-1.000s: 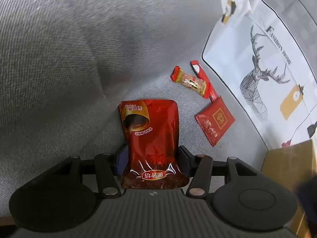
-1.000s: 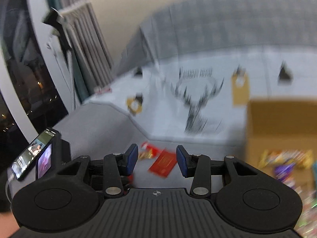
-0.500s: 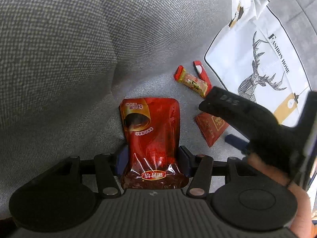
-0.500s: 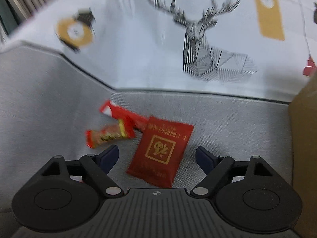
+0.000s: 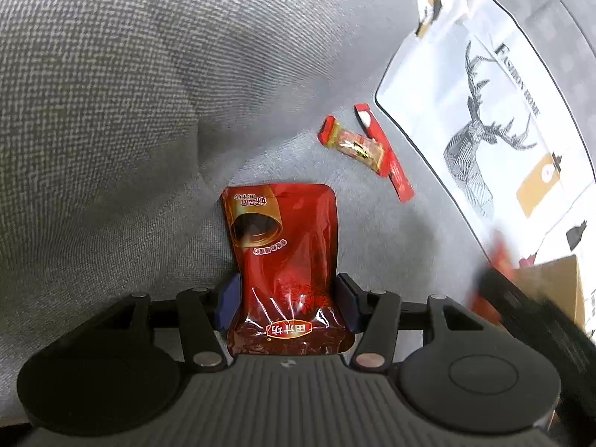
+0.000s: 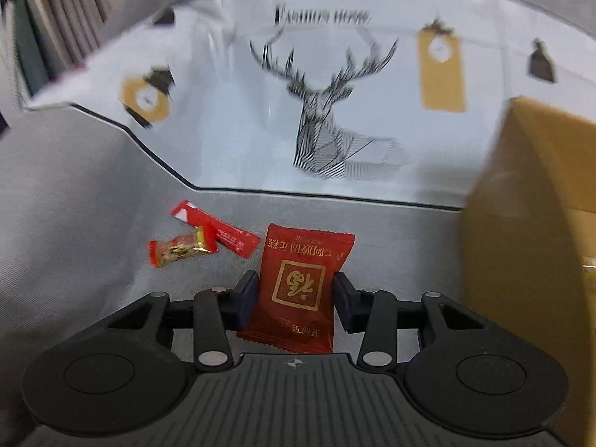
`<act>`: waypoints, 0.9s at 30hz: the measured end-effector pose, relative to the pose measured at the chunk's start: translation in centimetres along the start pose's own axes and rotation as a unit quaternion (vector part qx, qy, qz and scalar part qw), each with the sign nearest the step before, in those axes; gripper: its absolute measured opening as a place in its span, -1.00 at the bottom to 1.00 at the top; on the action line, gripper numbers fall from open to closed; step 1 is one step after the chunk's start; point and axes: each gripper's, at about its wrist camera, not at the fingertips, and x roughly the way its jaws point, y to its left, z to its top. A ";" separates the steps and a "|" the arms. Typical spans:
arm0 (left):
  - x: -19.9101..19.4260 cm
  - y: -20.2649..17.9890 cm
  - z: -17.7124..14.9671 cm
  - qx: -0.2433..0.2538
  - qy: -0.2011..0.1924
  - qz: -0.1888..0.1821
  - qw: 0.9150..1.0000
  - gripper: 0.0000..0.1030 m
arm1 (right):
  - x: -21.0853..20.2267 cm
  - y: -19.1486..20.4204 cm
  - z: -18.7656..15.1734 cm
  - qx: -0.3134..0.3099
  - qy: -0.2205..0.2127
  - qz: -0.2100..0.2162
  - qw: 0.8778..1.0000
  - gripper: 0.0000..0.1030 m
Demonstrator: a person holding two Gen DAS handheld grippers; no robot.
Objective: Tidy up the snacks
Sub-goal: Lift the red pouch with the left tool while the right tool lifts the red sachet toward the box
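Note:
My left gripper (image 5: 285, 298) is shut on the lower part of a glossy red drink pouch (image 5: 283, 246), which lies against the grey sofa (image 5: 149, 111). In the right wrist view a flat red packet with a gold square (image 6: 301, 272) stands between the pads of my right gripper (image 6: 296, 294). Its jaws are closing and both pads press the packet's sides. On the seat beyond lie a small wrapped candy (image 6: 180, 249) and a long red stick sachet (image 6: 223, 232), touching each other. Both also show in the left view: the candy (image 5: 355, 143) and the sachet (image 5: 391, 164).
A white cushion with a deer print (image 6: 335, 111) lies behind the snacks. A brown cardboard box (image 6: 521, 223) stands close at the right, also at the left view's right edge (image 5: 555, 279). The sofa back rises at the left.
The right gripper came down over the red square packet, opened wide, then closed on it; the packet is gone from its spot on the seat. The left gripper kept still with the pouch.

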 end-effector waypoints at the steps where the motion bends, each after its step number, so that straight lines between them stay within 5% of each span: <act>1: 0.0 -0.2 -0.2 0.006 0.001 0.000 1.000 0.16 | -1.7 -0.3 -0.5 -0.006 -0.010 0.007 1.000 -0.11; 13: -1.4 -2.8 -2.3 0.115 -0.033 -0.003 0.993 0.15 | -15.4 -5.2 -8.4 -0.064 -0.130 0.073 0.987 -0.09; 22: -3.5 -3.7 -3.4 0.139 -0.076 -0.018 0.987 0.15 | -17.7 -7.9 -10.3 -0.003 -0.157 0.093 0.983 -0.09; 27: -4.9 -4.3 -4.6 0.169 -0.106 -0.034 0.979 0.15 | -18.1 -8.1 -11.0 -0.018 -0.160 0.091 0.983 -0.09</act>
